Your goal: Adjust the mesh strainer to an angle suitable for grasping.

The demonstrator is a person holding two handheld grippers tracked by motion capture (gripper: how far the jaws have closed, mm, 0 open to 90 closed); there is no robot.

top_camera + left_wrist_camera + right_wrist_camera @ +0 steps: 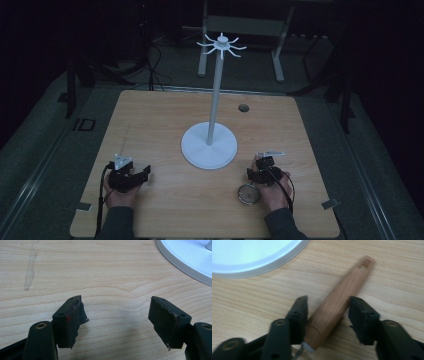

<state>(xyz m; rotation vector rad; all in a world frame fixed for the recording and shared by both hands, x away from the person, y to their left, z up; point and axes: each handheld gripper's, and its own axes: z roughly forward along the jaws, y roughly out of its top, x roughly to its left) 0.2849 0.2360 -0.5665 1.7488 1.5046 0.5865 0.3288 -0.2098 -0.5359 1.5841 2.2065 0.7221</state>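
Strainer handle, wooden with a hang hole at its far end, lies flat on the table between the jaws of the right gripper; its round mesh head, probably a small sieve, rests near the front edge. Both jaws stand apart, not clamped on the wood. Step in hand: grasping the handle. Next move: close squarely on it, then lift toward the white hook stand. The left gripper rests open over bare wood.
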